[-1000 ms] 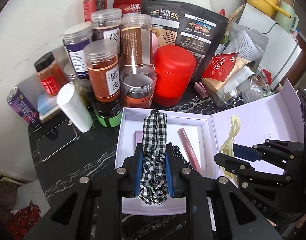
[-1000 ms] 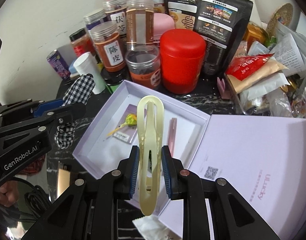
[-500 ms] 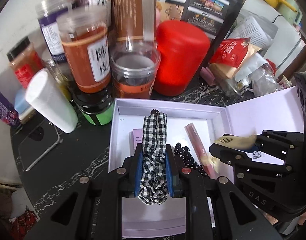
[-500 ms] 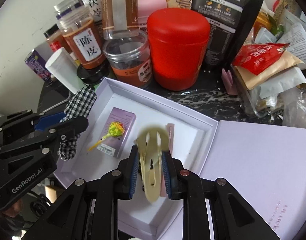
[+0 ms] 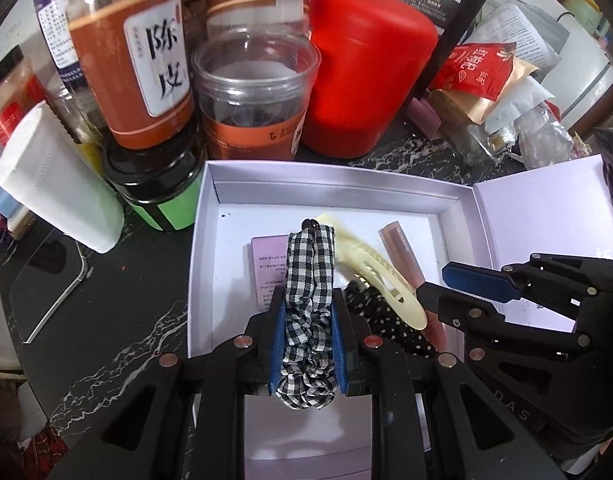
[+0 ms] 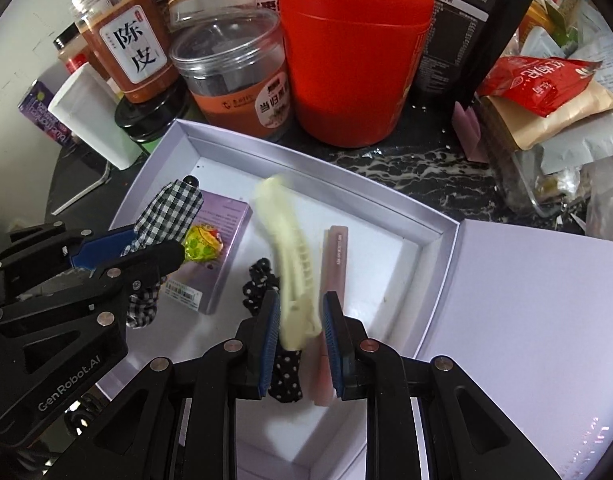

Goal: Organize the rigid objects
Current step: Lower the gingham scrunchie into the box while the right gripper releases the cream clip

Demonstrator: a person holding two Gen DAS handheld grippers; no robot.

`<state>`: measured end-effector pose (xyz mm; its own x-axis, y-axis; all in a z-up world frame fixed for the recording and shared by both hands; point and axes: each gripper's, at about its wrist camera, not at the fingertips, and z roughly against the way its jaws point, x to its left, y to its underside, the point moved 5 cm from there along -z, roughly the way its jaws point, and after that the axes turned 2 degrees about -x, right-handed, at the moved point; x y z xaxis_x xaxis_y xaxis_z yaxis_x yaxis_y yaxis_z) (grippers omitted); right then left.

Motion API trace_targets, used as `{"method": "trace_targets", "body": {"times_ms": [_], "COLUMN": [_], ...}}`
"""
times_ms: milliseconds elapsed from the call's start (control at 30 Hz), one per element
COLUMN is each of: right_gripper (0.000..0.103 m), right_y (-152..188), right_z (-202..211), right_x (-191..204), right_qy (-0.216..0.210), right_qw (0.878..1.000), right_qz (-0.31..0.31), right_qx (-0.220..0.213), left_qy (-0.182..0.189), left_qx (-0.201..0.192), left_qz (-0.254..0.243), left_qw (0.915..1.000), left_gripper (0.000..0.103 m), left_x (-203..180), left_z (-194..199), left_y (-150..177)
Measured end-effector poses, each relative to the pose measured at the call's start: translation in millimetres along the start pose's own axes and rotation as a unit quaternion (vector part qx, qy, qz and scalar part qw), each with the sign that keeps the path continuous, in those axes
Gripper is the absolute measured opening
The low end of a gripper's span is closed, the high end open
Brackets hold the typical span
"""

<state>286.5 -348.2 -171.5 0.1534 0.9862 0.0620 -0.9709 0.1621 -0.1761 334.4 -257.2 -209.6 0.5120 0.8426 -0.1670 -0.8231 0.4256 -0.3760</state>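
Both grippers lower since earlier frame, over box (image 5: 458, 200). Left gripper (image 5: 308, 344) clamped on checked scrunchie (image 5: 310, 280); right gripper (image 6: 300, 336) loosely around hair clip (image 6: 290, 256), frame centre. Release low, clear of lollipop (image 6: 202, 242).

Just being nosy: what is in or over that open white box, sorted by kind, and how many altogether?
Fabric scrunchies: 2 (black-and-white checked scrunchie, black dotted scrunchie)
Cream plastic hair clip: 1
Lilac cardboard carton: 1
Slim pink stick: 1
Yellow-green wrapped lollipop: 1
Total: 6
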Motion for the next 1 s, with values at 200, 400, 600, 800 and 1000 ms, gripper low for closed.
{"method": "trace_targets", "body": {"times_ms": [200,400,600,800,1000], "right_gripper": [0.022,0.022,0.023,0.023,0.026], "right_y": [1.7,3.8,6.2,6.2,7.7], "right_z": [-0.6,4.7,20.6,34.6,52.5], "right_x": [0.4,-0.4,-6.7,-6.5,-7.7], "right_qy": [0.007,0.011,0.017,0.024,0.034], "right_qw": [1.0,1.0,1.0,1.0,0.999], "right_qz": [-0.004,-0.012,-0.02,-0.021,-0.017], "right_qx": [0.005,0.009,0.003,-0.002,-0.01], "left_qy": [-0.017,-0.038,-0.062,-0.068,-0.07], "left_qx": [-0.005,-0.01,-0.008,-0.007,-0.015], "left_qz": [-0.007,-0.006,-0.005,0.0,0.004], "left_qw": [0.9998,0.9992,0.998,0.9976,0.9975], "left_gripper": [0.02,0.02,0.021,0.023,0.023], "left_x": [-1.9,2.3,7.9,9.7,4.3], "left_z": [-3.0,-0.2,7.7,20.4,38.2], "left_y": [1.3,-1.0,-5.0,-5.5,-3.5]}}
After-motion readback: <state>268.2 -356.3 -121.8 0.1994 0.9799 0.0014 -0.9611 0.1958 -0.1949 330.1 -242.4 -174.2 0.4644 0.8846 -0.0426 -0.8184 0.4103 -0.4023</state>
